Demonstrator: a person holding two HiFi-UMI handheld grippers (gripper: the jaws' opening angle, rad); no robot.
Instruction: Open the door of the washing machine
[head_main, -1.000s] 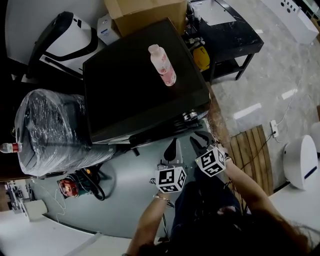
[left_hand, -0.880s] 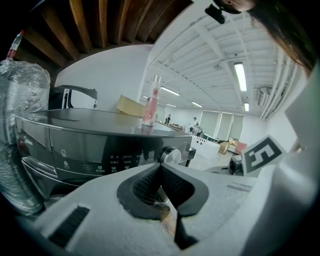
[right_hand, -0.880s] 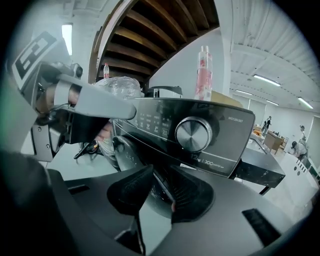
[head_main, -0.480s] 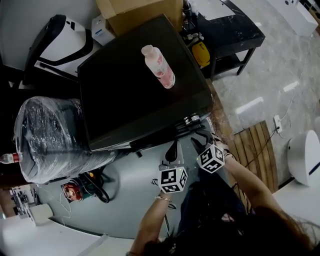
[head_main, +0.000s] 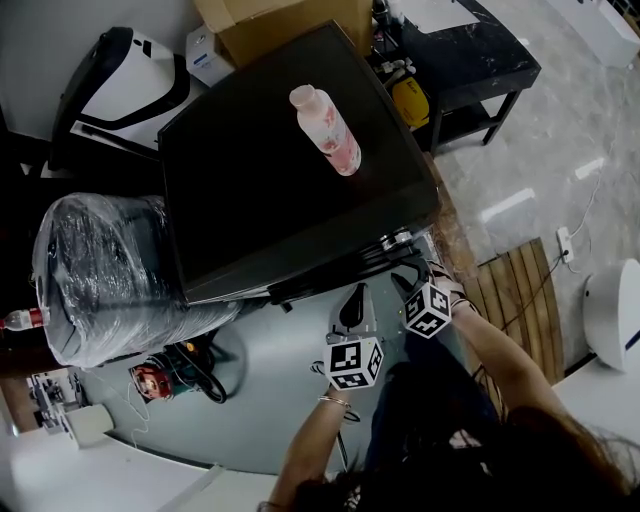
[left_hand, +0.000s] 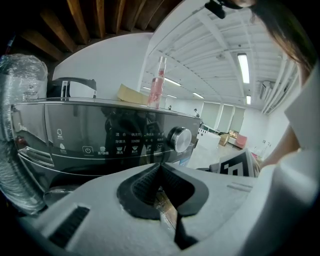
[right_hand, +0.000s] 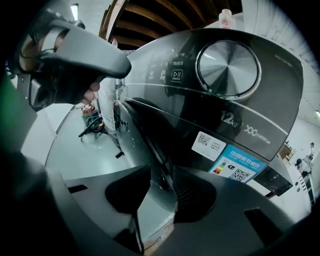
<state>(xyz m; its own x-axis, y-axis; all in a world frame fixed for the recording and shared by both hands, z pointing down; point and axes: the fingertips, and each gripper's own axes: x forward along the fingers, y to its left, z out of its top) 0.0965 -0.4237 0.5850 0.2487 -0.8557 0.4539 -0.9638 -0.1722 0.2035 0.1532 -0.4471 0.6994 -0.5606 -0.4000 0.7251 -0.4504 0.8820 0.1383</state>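
Moved: left gripper (head_main: 350, 302), right gripper (head_main: 403, 284) lower, at washer (head_main: 290, 170) front.
Right: opening, door (right_hand: 146, 127) rim between jaws, ungripped.
Left: closed, empty.
Door: front face, shut; grip and pull remain.

Pink bottle (head_main: 325, 128) upright, pale cap. Cardboard box (head_main: 290, 25) behind it. Plastic-wrapped bundle (head_main: 105, 265) at left; red object (head_main: 148, 380) with black cables on floor nearby. Black low table (head_main: 480, 60) upper right. Wooden slat mat (head_main: 520, 290) beside white round unit (head_main: 612, 315).
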